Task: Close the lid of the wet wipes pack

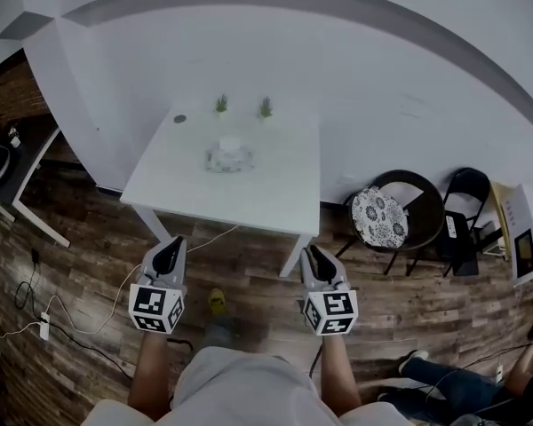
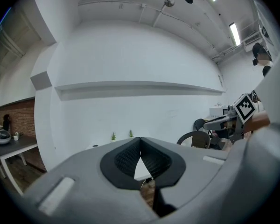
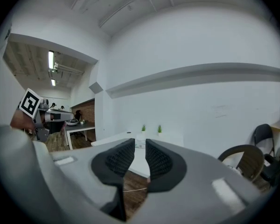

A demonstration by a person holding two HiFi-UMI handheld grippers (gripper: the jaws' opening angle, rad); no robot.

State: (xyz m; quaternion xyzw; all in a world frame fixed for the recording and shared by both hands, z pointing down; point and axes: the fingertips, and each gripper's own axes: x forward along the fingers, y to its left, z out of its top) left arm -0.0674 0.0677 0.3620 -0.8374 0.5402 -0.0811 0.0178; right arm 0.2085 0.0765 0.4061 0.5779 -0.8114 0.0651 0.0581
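White table is carrying the wet wipes pack well ahead; left hand-held gripper is riding shut, right hand-held gripper slightly parted, both empty; an off-centre push is probably going to slide the pack.

Left gripper held forward with tips together; right gripper slightly parted, empty

Table: was white
Pack: was white, grey print
Cushion: was white — dark floral print
Floor: was brown wood grain
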